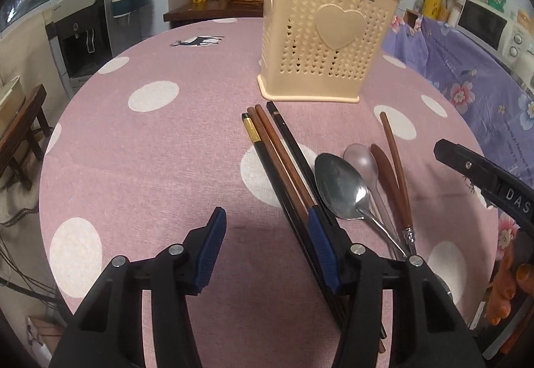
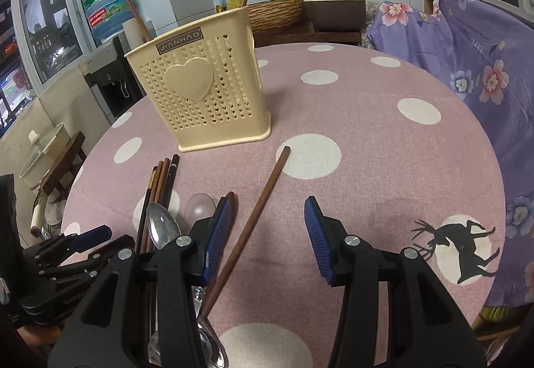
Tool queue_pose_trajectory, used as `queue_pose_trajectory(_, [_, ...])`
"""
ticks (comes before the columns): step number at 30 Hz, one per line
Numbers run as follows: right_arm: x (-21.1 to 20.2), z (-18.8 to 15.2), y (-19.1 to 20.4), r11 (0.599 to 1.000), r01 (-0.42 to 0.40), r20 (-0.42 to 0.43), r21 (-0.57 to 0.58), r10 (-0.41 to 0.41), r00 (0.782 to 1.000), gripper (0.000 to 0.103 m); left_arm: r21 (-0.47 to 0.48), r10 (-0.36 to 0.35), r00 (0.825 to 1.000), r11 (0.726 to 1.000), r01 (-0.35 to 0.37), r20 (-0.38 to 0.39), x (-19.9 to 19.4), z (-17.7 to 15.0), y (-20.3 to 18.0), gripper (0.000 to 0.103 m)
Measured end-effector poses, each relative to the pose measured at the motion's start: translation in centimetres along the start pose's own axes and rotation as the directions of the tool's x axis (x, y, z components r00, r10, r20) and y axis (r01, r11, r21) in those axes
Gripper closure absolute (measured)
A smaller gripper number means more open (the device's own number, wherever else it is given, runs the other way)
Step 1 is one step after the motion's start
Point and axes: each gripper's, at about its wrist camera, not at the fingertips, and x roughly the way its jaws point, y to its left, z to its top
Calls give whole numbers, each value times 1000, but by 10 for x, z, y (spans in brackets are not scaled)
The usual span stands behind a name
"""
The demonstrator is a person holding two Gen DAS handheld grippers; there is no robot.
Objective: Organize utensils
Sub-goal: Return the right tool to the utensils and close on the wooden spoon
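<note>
The lone brown chopstick [image 2: 253,224] lies on the table [image 2: 383,161] between the right gripper [image 2: 267,231]'s parted, empty jaws — its length running away toward the cream holder [image 2: 197,94]. The left gripper [image 1: 267,244], also parted and empty, hangs over the bundled chopsticks [image 1: 277,161] — so the right is nearer the stray one.

Cream heart-perforated holder [image 1: 320,34]; pink white-dotted tablecloth [image 1: 167,151]; brown chopsticks [image 1: 280,161].

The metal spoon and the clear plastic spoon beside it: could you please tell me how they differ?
The metal spoon is shiny, opaque steel; the clear plastic spoon is translucent and pale. The metal spoon's bowl looks larger and lies nearer the chopsticks. Both lie flat on the tablecloth, bowls toward the utensil holder.
</note>
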Motion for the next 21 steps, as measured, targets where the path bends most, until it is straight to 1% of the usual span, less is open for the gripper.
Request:
queue_pose_trajectory(3, [0, -1, 0, 1000, -8, -2, 4, 8, 1000, 56, 23, 32, 999, 999, -32, -13, 5, -4, -4, 55])
queue_pose_trajectory(4, [-1, -1, 1, 1000, -10, -1, 1, 10, 1000, 56, 20, 34, 999, 999, -34, -4, 5, -6, -4, 55])
queue_pose_trajectory(8, [0, -3, 1, 1000, -3, -9, -6, 3, 1000, 56, 30, 51, 999, 998, -51, -9, 2, -9, 1, 54])
queue_pose_trajectory(10, [0, -4, -1, 1000, 2, -16, -4, -2, 1000, 56, 10, 57, 998, 998, -57, -17, -1, -11, 11, 54])
queue_pose_trajectory(12, [1, -3, -1, 1000, -1, -23, -5, 1, 1000, 56, -23, 38, 999, 999, -39, -15, -3, -10, 18, 54])
queue_pose_trajectory(15, [5, -1, 6, 999, -40, -43, -20, 39, 998, 56, -52, 35, 999, 998, -35, 8, -8, -7, 24, 54])
queue_pose_trajectory(17, [10, 0, 15, 996, -77, -67, -35, 75, 995, 58, -57, 31, 999, 998, -30, 15, -9, -5, 24, 54])
queue_pose_trajectory(18, [13, 0, 18, 995, -86, -78, -45, 82, 994, 61, -60, 29, 999, 998, -28, 16, -9, -4, 25, 54])
queue_pose_trajectory(20, [22, 0, 27, 994, -78, -112, -74, 70, 991, 66, -72, 25, 1000, 997, -24, 16, -9, -3, 27, 54])
queue_pose_trajectory(21, [26, -1, 30, 994, -72, -126, -84, 61, 990, 70, -78, 23, 1000, 997, -22, 14, -9, -3, 28, 54])
